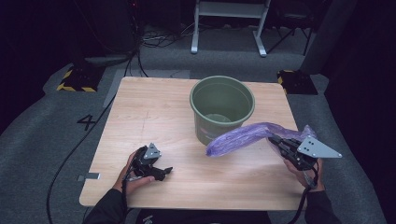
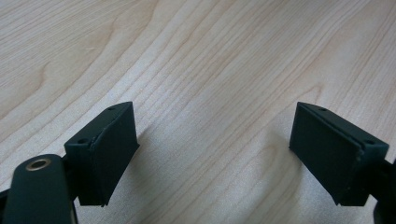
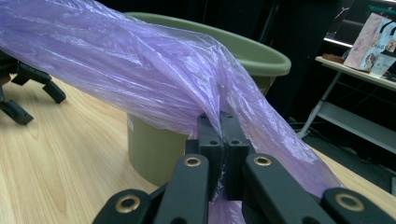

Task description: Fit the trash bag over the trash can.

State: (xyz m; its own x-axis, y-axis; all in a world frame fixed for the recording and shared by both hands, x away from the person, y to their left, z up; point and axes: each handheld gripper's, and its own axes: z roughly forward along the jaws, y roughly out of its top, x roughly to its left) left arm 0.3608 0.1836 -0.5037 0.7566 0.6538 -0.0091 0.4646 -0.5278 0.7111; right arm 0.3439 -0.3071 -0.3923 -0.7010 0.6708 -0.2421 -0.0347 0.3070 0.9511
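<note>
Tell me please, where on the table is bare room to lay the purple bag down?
The table is bare left of the green bucket, from the far edge down to the left gripper. The near middle, between both grippers, is free too. It is crowded at right, where the right gripper holds the purple bag.

A black "4" stands on the grey floor (image 1: 56, 140), beyond and to the left of the left gripper (image 1: 164, 171), off the table.

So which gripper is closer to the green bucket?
The right. The right gripper sits just beside the green bucket, shut on the purple plastic bag draped past it. The left gripper rests open on the table, farther away toward the person.
</note>
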